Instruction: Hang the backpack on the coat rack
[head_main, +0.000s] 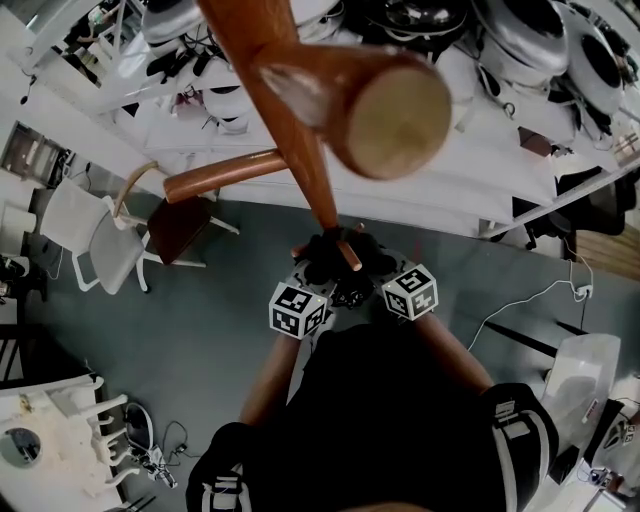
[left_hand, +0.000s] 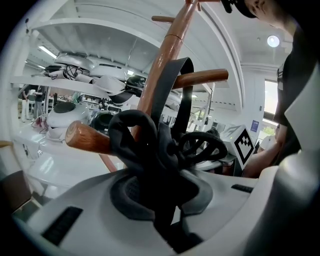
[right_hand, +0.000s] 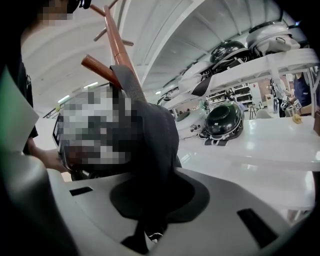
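**Two grips on one backpack (head_main: 335, 255) at the coat rack (head_main: 290, 110)**

Both of the person's hands are raised in front of the chest, close together, with the black backpack bunched between them right against the rack's wooden pole. Holding it at two points seems to be a way to keep the top of the bag spread and level, so its strap (left_hand: 170, 85) can be steered onto a peg (left_hand: 202, 78) instead of sagging off to one side.

From the left gripper view, that strap rises beside the pole and loops up by the peg. It looks to be around the peg, though I can't say whether the peg bears any weight yet. From the right gripper view, a band of the same black webbing runs up to a peg near the pole. My guess is the hang is nearly made but not let go.

The left gripper (left_hand: 162, 192) has its jaws drawn in to a narrow gap, pinched on a thick knot of black fabric and strap. The right gripper (right_hand: 150, 200) is closed tighter, clamped on a thinner fold of the bag's cloth (a tail of it hangs below the pads). Neither one touches the wood. White shelves (right_hand: 280, 65) stand well behind.
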